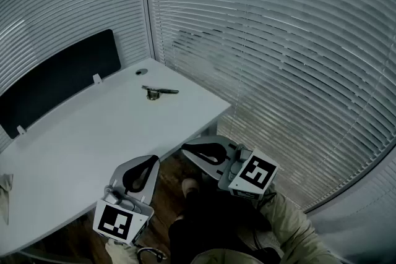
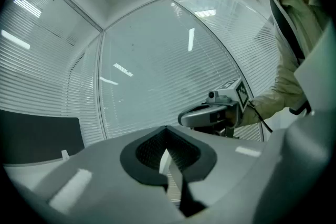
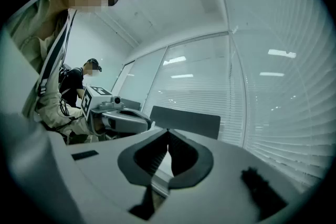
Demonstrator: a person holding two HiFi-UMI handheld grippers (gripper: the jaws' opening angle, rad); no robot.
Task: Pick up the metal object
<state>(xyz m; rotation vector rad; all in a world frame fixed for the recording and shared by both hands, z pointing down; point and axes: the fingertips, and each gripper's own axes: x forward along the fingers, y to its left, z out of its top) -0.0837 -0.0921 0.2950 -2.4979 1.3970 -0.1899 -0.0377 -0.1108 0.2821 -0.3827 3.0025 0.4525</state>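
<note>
You held left gripper (image 1: 150, 162) and right gripper (image 1: 185, 151) pinched together, empty. Metal object (image 1: 159, 91) lay well ahead of both — long axis crosswise.

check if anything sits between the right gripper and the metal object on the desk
Nothing visible does. The metal object lies on the white desk, and only bare desktop separates it from the right gripper, held shut past the desk's near edge.
</note>
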